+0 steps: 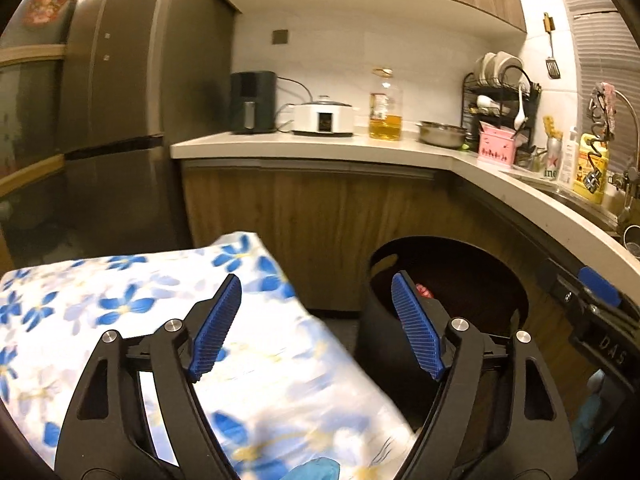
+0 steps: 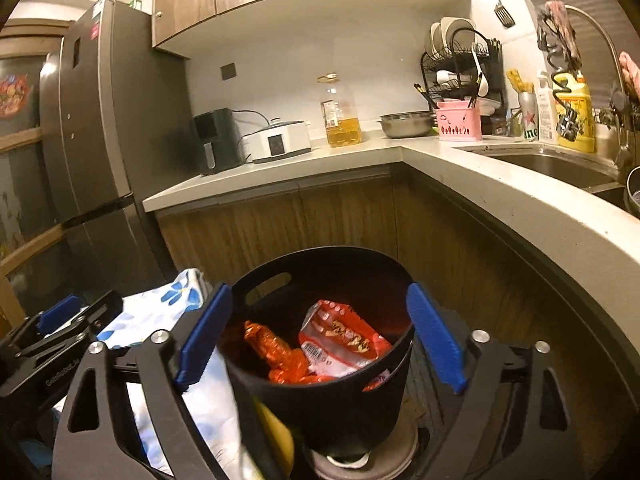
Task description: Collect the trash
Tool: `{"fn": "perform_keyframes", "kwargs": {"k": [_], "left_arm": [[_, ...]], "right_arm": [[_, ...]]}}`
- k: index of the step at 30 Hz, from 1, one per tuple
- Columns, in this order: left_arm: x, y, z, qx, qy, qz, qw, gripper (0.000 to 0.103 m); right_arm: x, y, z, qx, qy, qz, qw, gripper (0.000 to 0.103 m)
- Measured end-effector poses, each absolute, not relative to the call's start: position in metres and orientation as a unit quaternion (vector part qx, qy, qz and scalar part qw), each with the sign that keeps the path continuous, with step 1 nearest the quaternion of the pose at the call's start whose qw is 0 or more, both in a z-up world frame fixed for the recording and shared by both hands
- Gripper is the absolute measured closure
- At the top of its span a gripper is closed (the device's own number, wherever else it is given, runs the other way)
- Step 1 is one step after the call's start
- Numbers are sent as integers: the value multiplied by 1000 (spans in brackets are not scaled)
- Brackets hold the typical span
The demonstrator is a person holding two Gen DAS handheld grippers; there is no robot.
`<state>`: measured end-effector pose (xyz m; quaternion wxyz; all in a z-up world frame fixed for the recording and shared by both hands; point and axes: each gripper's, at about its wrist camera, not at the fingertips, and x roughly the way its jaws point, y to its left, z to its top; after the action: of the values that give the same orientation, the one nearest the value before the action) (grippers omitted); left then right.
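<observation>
The black bin stands on the floor in the corner of the kitchen cabinets, tucked under the edge of the L-shaped surface, where it is handy for dropping waste from either hand. Inside the bin lie the task's things: a red and white snack wrapper leaning against the far wall of the bin, and an orange crinkled wrapper just beside it, lower and nearer the bin's left side. A floral cloth with blue flowers covers something just left of the bin; what lies under it cannot be told.

The right gripper points forward and slightly down at the bin, its blue fingers spread wide to either side of the bin's mouth, with nothing pinched between them. The left gripper hovers over the edge of the floral cloth, left of the bin, also tilted a little downward, its fingers likewise spread and empty. Judging by both empty pairs aimed near the bin, a drop looks finished.
</observation>
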<state>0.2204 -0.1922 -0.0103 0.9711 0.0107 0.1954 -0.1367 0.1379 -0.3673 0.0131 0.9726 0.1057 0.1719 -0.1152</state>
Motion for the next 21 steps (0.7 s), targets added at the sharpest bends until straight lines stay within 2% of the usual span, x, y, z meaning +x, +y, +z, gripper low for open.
{"fn": "perform_keyframes", "kwargs": {"k": [9, 14, 21], "left_arm": [[156, -133, 5, 13, 175, -97, 980, 16], [121, -106, 9, 12, 175, -87, 981, 10], [87, -82, 7, 12, 184, -82, 979, 6]], "right_arm": [[95, -321, 30, 67, 175, -126, 974, 9], [66, -298, 40, 55, 177, -125, 975, 8], [28, -273, 48, 43, 170, -128, 976, 6]]}}
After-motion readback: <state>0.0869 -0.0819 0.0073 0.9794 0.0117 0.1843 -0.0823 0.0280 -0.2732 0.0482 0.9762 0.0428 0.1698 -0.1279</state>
